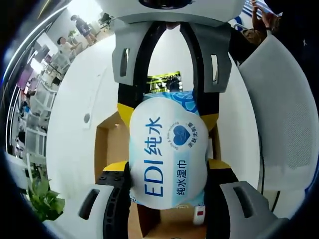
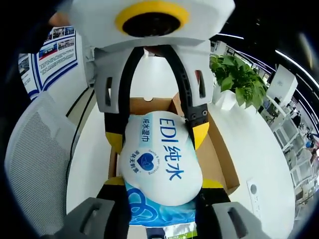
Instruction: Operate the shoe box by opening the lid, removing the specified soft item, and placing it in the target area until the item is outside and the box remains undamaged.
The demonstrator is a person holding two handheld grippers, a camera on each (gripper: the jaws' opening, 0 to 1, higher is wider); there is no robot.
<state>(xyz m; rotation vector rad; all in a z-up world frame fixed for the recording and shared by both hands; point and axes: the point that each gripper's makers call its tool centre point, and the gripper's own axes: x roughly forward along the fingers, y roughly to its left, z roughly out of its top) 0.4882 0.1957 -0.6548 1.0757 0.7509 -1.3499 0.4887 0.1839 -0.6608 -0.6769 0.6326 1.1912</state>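
Step in hand: you're mid-removal. The lid looks out of the way and the wet-wipe pack is pinched from both ends, held over the open shoe box.

Left gripper: your yellow-tipped jaws sit against both flanks of the pack near its printed end, closed onto it rather than spread wide.

Right gripper: same story from the far end, jaws pressed on either side of the pack, holding its patterned end. You can see the left gripper facing you across it.

Where the pack is: between your two grippers, above the cardboard interior of the box. Whether its underside is touching the box floor, I can't tell; the pack hides that.

Box: brown walls look straight and untorn, sitting on the white surface.

Surroundings: a mesh chair just beside the surface, a potted plant further back.

Next move, as I judge it: lift both ends together and level so the soft pack doesn't sag or drag on the box wall, carry it clear of the rim, then set it on the white surface beside the box before you release.
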